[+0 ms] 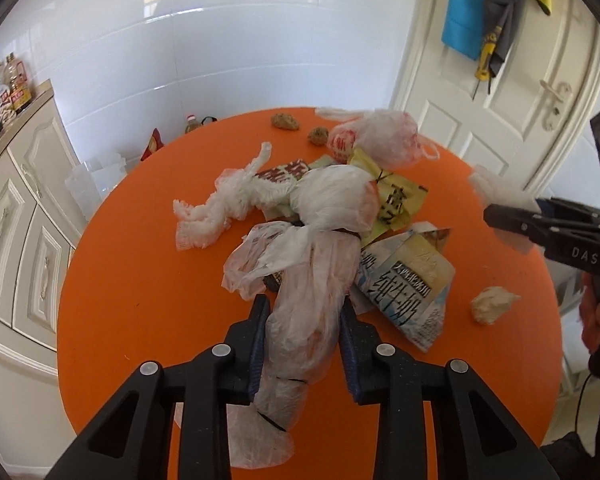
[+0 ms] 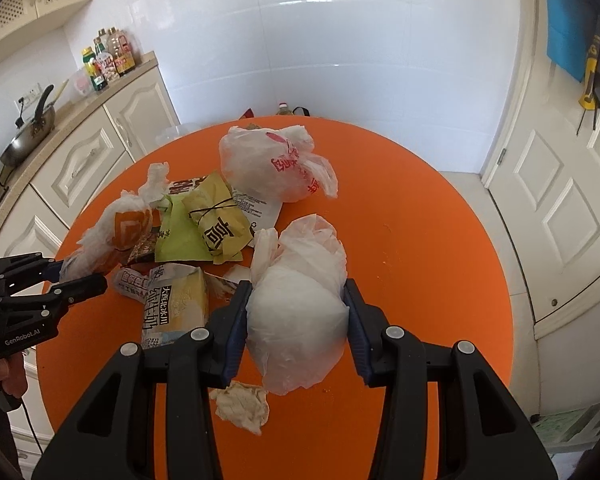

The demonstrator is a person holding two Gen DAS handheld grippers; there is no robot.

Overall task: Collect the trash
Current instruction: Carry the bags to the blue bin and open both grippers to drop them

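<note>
Two grippers, each clamped on one plastic bag – left gripper [image 1: 304,344] on a long bag [image 1: 300,320], right gripper [image 2: 296,332] on a round bag [image 2: 296,312] – above the orange table [image 2: 420,240]; only the right view shows a wok [image 2: 28,136].

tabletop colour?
Plain bright orange table; clearest in the right wrist view.

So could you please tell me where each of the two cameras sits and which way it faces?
Left wrist: on the left gripper, angled down at the orange table; its jaws pinch a long plastic bag; the right gripper and a hand show.
Right wrist: on the right gripper, angled down; its jaws clamp a white bag; the left gripper shows.
Shared: table, milk carton, crumpled tissue, both grippers.
</note>
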